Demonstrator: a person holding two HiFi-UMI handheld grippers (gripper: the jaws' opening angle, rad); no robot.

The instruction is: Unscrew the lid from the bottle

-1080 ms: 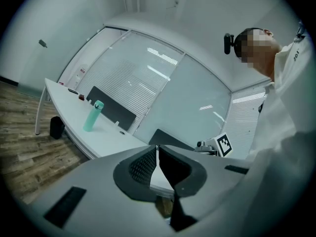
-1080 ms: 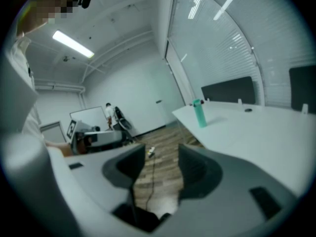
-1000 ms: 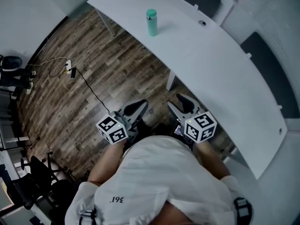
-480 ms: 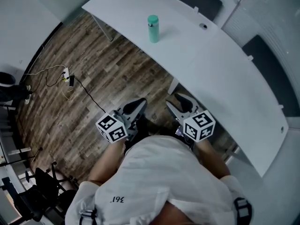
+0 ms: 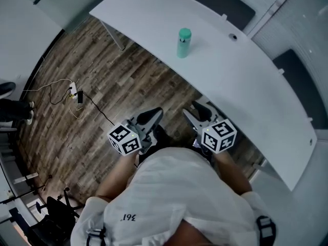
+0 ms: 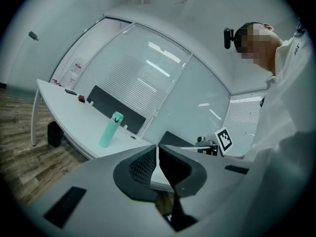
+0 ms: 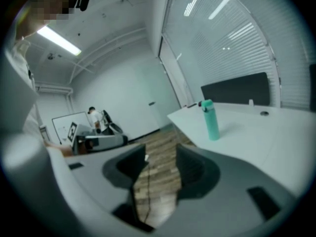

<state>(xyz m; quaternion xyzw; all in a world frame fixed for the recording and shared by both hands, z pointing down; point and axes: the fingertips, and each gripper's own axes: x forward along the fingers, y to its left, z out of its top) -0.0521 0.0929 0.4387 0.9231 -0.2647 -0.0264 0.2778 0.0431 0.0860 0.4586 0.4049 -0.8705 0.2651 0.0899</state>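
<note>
Teal bottle (image 5: pixel 183 42) stands capped on the bench (image 5: pixel 246 86), well out of reach: left tool (image 5: pixel 149 118) pressed together, right tool (image 5: pixel 199 113) apart and empty (presumably readied for the lid (image 5: pixel 185 33)).

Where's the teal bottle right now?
Head view, upper centre: the teal bottle stands upright on the white table near its floor-side edge, ahead of the left gripper and right gripper.

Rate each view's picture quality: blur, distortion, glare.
Head view: sharp, but the fisheye bends the white table into an arc. Left gripper view: dark round vignette, light streaks glare on the glass wall, bottle crisp. Right gripper view: soft all over, the bottle and jaws blurred, ceiling light blown out.
</note>
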